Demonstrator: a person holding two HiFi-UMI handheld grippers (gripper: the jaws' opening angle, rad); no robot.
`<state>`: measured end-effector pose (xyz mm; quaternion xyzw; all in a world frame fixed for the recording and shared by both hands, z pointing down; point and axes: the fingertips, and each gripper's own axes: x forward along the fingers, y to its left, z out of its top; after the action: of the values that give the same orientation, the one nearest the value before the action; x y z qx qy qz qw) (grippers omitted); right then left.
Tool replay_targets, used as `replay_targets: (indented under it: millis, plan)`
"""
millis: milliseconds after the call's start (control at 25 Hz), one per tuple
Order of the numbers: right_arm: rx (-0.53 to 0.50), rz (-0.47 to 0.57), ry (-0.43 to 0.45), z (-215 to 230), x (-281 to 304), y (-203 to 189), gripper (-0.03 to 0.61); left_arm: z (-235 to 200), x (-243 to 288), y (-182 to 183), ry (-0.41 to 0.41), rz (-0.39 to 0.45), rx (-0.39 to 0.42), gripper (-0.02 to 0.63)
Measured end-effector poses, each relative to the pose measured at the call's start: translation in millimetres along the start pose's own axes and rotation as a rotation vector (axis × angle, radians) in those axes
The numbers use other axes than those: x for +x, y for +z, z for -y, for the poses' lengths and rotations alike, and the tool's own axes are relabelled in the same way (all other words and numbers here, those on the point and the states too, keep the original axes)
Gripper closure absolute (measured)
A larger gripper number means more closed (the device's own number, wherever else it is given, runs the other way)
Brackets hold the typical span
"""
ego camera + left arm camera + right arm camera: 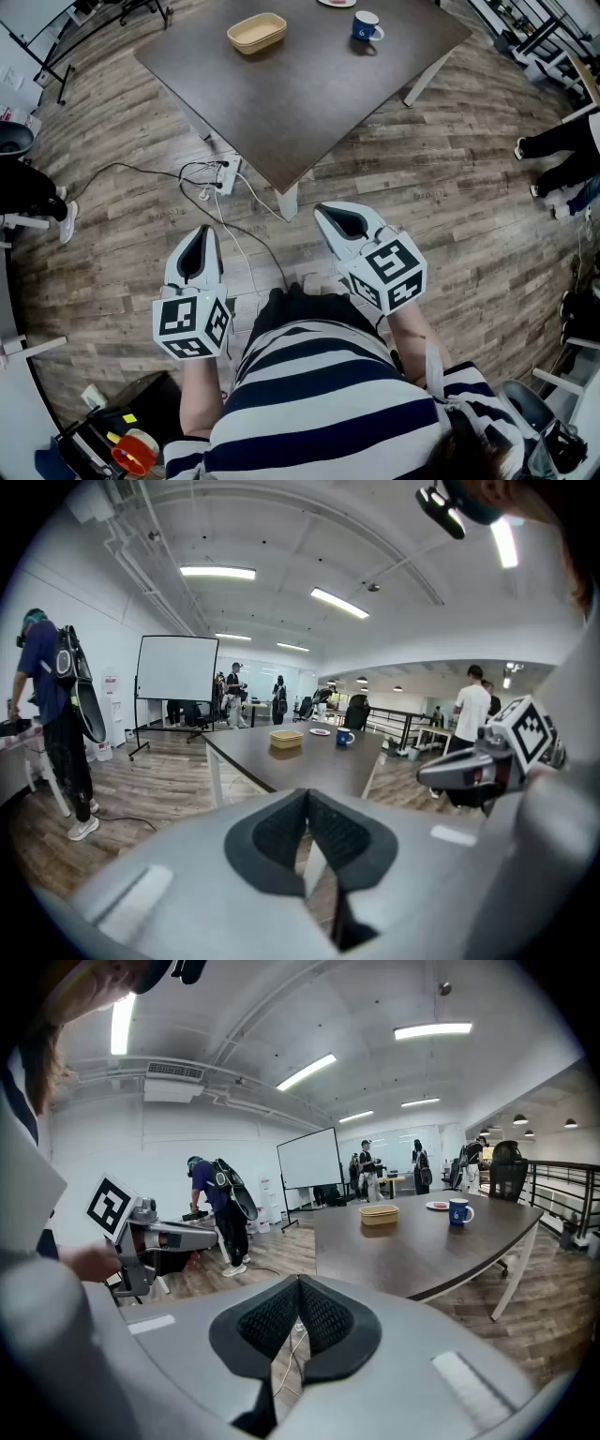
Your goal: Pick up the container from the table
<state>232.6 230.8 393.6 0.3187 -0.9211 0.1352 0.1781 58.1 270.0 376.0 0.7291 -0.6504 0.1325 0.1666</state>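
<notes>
Container point(256, 33), tan, empty, on table point(309, 94) near mug point(367, 26); left gripper point(207, 231), right gripper point(326, 215): jaws together

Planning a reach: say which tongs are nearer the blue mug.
Right. The right tongs hang short of the table, in line with the mug; the left tongs farther left.

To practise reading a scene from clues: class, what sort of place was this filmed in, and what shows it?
Probably an open-plan office or lab space: a whiteboard on a stand, a long dark table, and strip lights along a high ceiling.
</notes>
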Motion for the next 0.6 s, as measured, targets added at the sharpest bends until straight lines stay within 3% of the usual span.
replay_targets:
  millis: [600]
  plan:
    - [-0.021, -0.033, 0.111, 28, 24, -14, 0.58, 11, 28, -6, 0.068, -0.018, -0.028, 0.614]
